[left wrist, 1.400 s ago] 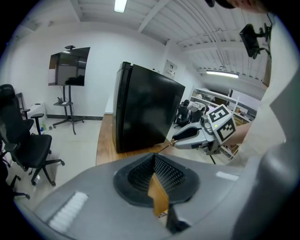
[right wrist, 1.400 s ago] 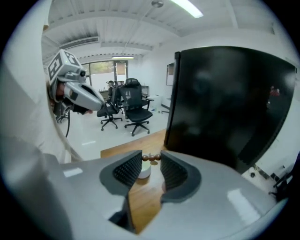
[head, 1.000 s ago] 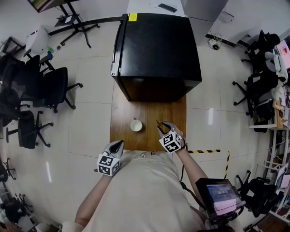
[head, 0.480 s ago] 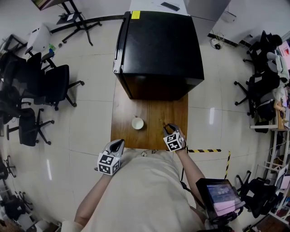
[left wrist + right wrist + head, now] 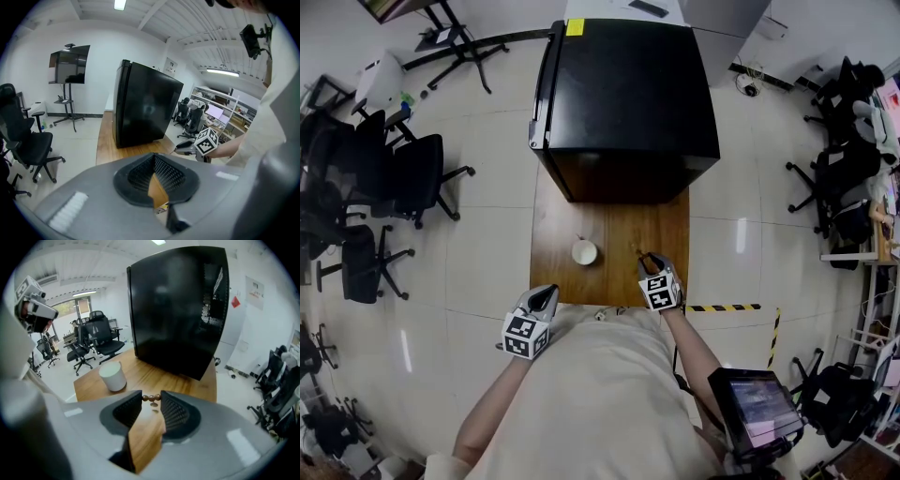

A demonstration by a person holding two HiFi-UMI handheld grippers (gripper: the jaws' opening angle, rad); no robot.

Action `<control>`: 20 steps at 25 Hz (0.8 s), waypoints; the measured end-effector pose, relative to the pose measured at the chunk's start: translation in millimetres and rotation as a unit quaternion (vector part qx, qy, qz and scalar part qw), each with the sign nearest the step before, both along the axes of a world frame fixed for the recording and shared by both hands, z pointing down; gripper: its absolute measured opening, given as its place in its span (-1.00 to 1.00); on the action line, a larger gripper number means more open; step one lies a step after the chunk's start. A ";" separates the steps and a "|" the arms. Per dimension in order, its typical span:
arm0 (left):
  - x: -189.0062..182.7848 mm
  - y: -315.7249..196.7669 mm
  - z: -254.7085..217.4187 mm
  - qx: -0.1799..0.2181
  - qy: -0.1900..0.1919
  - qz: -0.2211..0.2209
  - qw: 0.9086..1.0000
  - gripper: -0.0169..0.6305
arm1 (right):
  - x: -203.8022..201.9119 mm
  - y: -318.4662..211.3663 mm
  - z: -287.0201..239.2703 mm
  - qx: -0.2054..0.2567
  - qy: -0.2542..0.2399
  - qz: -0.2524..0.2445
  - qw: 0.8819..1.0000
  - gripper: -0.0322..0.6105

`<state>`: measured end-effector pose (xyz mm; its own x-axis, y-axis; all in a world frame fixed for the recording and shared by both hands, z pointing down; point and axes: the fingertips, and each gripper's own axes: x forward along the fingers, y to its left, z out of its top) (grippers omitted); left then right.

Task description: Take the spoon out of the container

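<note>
Jaws of the right gripper (image 5: 151, 401) stand partly open, just wide enough to pinch the beaded brown handle of the wooden spoon (image 5: 148, 398), which lies crosswise between the very tips. Gripping it there, at the tips and across the handle, probably keeps the pads clear of the wood below while the spoon is carried low over the table (image 5: 187, 376). The spoon is clear of the white cup (image 5: 113, 376), which stands upright and well apart to the gripper's left, so the lifting-out looks done and a set-down on the bare wood beside the cup seems the step in hand.

The left gripper (image 5: 154, 158) hangs at the table's near edge with its jaws drawn together at the tips and nothing between them. It has no part in the work, most likely parked out of the way.

Only the right gripper view shows the grip itself, though it shows just the short beaded stretch of handle and not the bowl. The head view gives the layout: cup near the table's middle, and a thin brown sliver (image 5: 638, 251) poking past the right gripper toward the black cabinet (image 5: 628, 94). The left gripper view adds the right gripper's marker cube (image 5: 206, 140) seen from the side.
</note>
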<state>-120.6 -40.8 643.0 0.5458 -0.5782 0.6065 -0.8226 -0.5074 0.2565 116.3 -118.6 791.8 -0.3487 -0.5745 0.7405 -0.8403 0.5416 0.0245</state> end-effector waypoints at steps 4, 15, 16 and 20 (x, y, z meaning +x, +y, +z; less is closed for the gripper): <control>1.8 -2.0 -0.4 0.001 -0.003 0.004 1.000 -0.94 | -7.1 -3.8 5.2 -0.003 0.001 -0.007 1.000 -0.51; -0.1 -8.3 -2.2 0.001 -0.005 -0.007 1.000 -0.94 | 7.1 29.7 26.3 -0.038 0.030 0.001 0.999 -0.51; -0.4 -8.4 -2.3 0.000 -0.005 -0.008 1.000 -0.94 | 8.5 36.1 31.8 -0.047 0.034 0.002 0.998 -0.51; -0.8 -9.3 -1.8 -0.004 -0.008 -0.009 1.000 -0.94 | 9.8 52.9 53.7 -0.074 0.048 0.006 0.996 -0.51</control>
